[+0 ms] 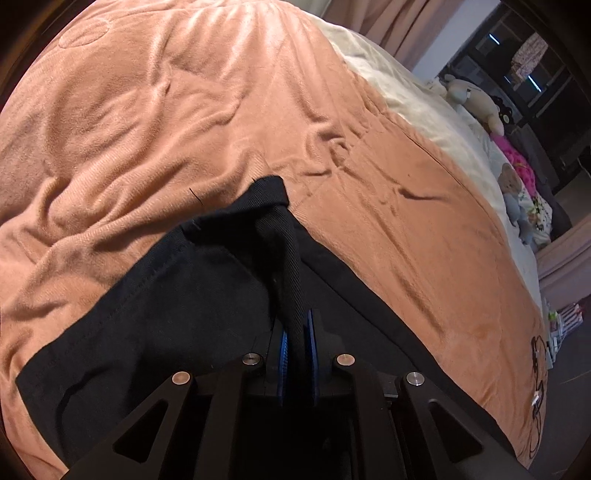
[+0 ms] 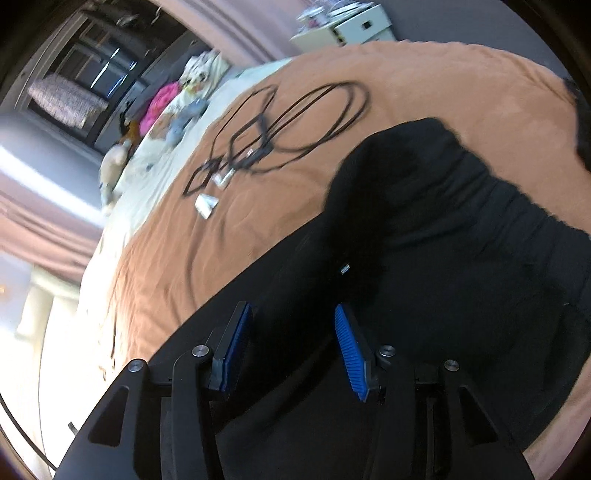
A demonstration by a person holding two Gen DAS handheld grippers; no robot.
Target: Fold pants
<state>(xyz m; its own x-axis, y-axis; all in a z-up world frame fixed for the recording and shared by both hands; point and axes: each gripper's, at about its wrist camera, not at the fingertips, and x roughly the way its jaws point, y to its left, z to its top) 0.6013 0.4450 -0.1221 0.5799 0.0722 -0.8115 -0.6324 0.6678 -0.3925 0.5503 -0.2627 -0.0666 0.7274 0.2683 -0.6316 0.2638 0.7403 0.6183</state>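
Observation:
Black pants (image 1: pixel 155 295) lie on an orange-brown blanket (image 1: pixel 184 110) on a bed. My left gripper (image 1: pixel 295 328) is shut on a bunched fold of the pants fabric, which rises between the blue pads (image 1: pixel 283 347) towards a lifted corner. In the right wrist view the pants (image 2: pixel 461 240) spread flat with a gathered waistband at the far side. My right gripper (image 2: pixel 291 314) is open just above the dark fabric, blue pads (image 2: pixel 349 350) apart, with nothing between them.
Coiled black cables (image 2: pixel 295 118) and small white adapters (image 2: pixel 207 203) lie on the blanket beyond the pants. Stuffed toys (image 1: pixel 476 99) and a pink item (image 2: pixel 162 99) sit along the cream sheet by the bed's edge. A white cabinet (image 2: pixel 351 26) stands beyond the bed.

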